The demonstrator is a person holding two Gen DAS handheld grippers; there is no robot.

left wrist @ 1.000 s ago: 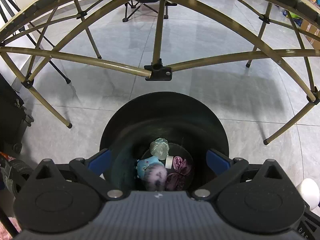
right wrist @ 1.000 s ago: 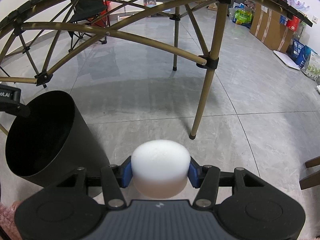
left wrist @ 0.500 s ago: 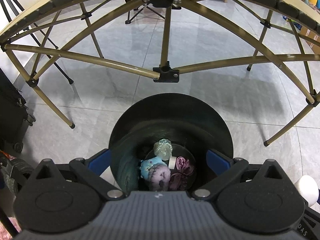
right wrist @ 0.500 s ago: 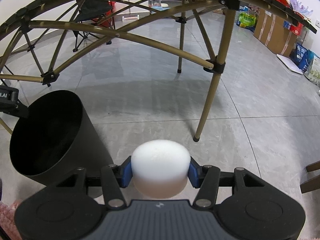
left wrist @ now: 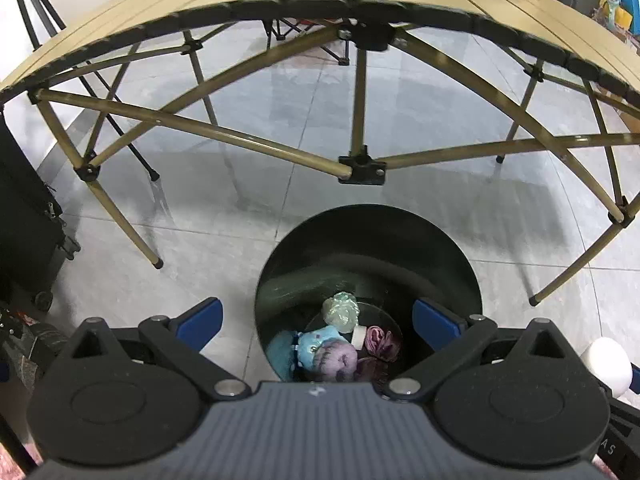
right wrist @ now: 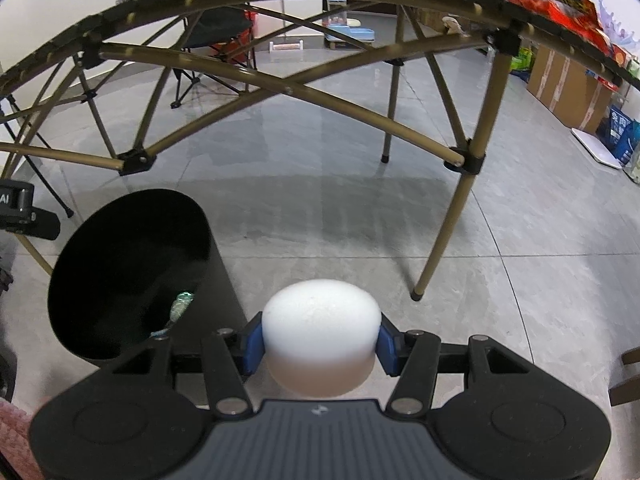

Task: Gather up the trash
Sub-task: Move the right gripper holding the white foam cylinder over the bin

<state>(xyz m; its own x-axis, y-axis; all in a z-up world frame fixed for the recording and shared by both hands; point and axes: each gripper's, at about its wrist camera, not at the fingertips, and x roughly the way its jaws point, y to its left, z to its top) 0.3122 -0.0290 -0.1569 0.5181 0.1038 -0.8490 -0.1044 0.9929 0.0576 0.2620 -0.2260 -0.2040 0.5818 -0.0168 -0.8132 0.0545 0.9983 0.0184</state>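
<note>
Between the blue pads of the right tongs (right wrist: 320,346) sits a white foam puck (right wrist: 320,340), clamped on both sides and held above the grey tiled floor (right wrist: 400,216). Just to the left of these tongs, and slightly ahead, stands a black bin (right wrist: 132,272) with its mouth open toward the camera; a bit of greenish crumpled plastic shows at its inner wall.

Straight ahead of the left tongs (left wrist: 318,318) and below them is the same black bin (left wrist: 368,248), seen from above. These tongs are spread wide apart and hold nothing, one blue pad on each side of the bin's near rim. At the bottom of the bin lie a pale green crumpled wrapper (left wrist: 341,309), a light blue plush piece (left wrist: 314,344), a purple fuzzy ball (left wrist: 335,360), a dark magenta crumpled scrap (left wrist: 382,342) and a small white roll (left wrist: 359,335), all bunched together and touching.

Beyond both tongs rises a folding table (left wrist: 360,12) on tan crossed legs, its top overhead. At the far right edge of the left view the foam puck shows again.
</note>
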